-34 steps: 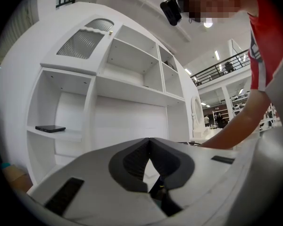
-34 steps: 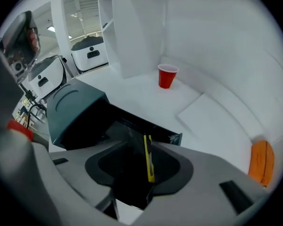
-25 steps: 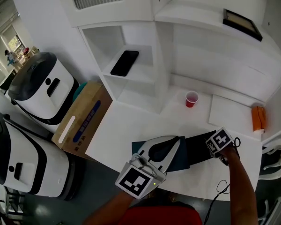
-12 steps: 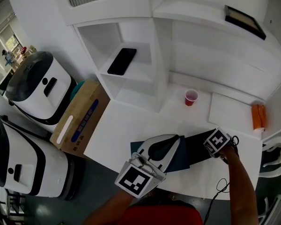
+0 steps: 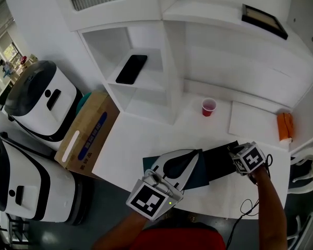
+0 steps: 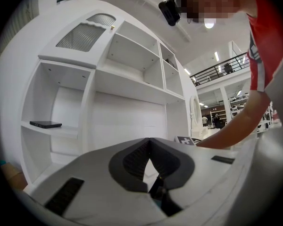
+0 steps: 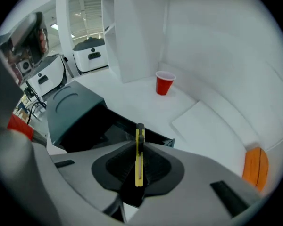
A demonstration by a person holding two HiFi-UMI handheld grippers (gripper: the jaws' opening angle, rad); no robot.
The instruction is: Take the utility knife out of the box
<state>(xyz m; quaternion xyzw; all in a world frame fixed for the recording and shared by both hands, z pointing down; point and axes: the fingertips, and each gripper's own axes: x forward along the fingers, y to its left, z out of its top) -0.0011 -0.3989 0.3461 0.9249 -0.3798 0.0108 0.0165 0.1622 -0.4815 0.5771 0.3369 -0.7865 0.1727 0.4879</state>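
Utility knife [image 7: 139, 157], one, between the right gripper's [image 7: 139, 144] closing jaws above one box [image 7: 75, 107]

The left tongs [image 5: 198, 152] point level above the near edge of the tabletop [image 5: 133, 139]. Their jaws are pressed together with nothing between them, and the left forearm [image 5: 117, 232] comes in from the near side. By the near right corner the right tongs [image 7: 139, 142] tilt steeply downward, jaws closing on a yellow utility knife [image 7: 139, 159] held edge-on between the pads. The right forearm [image 5: 270, 202] stretches out behind them.

Bright, even indoor light, soft shadows; gripper views bulge with dark fisheye corners, near parts blurred
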